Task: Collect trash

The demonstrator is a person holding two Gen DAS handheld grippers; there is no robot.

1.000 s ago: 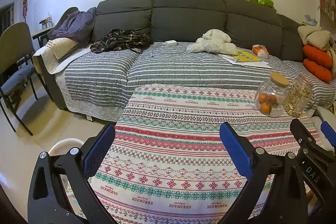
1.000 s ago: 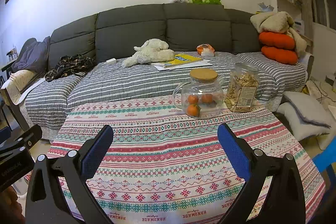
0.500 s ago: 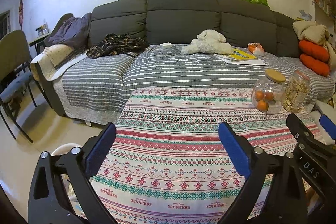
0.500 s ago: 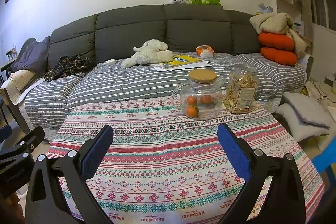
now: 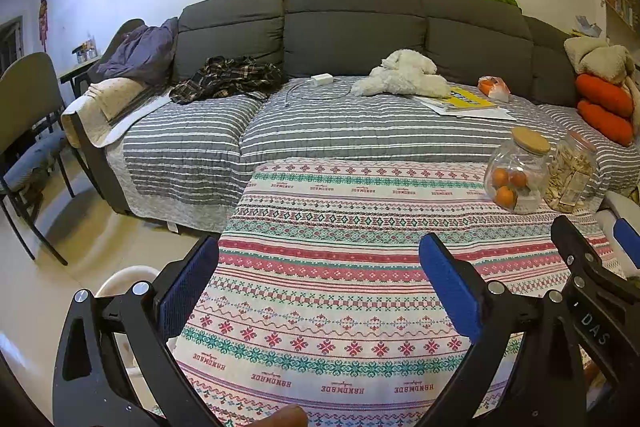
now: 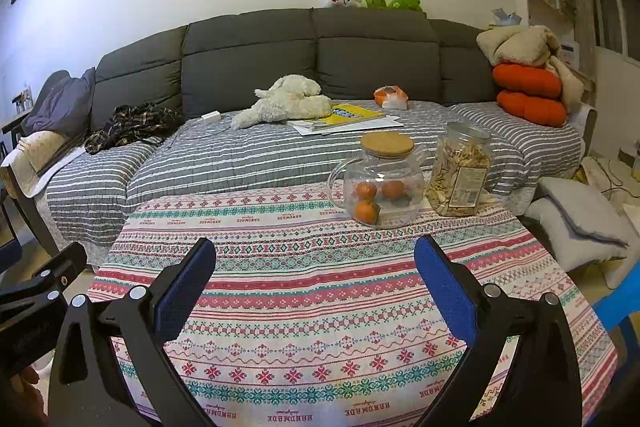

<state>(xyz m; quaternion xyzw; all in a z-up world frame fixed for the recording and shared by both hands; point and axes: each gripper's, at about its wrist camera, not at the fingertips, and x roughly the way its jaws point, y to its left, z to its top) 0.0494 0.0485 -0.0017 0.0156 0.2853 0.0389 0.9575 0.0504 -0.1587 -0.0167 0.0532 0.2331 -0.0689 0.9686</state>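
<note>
Over the near edge of the bench (image 5: 328,291), which is covered by a patterned cloth marked HANDMADE, the left gripper (image 5: 320,267) is held with its jaws spread wide and nothing between its blue pads. At the left of the bench, on the floor by its near left corner, a white rounded rim (image 5: 124,277) is seen past the left finger; what it belongs to cannot be told. Behind the bench a grey sofa (image 5: 352,31) is spread with a striped cover. On the sofa seat, from left to right, are laid a plaid garment (image 5: 228,77), a white charger with its cable (image 5: 322,79), a white plush toy (image 5: 406,74), a yellow booklet on papers (image 6: 348,115) and an orange-and-white wrapper (image 6: 391,97), the only thing that looks like trash, lying near the backrest well apart from both grippers. At the far right corner of the bench a glass jug with a wooden lid (image 6: 382,179), holding three oranges, is set just beside a clear jar of snacks (image 6: 460,175). Over the near edge, to the right, the right gripper (image 6: 314,267) is likewise held with jaws wide apart and empty. Orange cushions (image 6: 528,95) are stacked at the sofa's right end.
</note>
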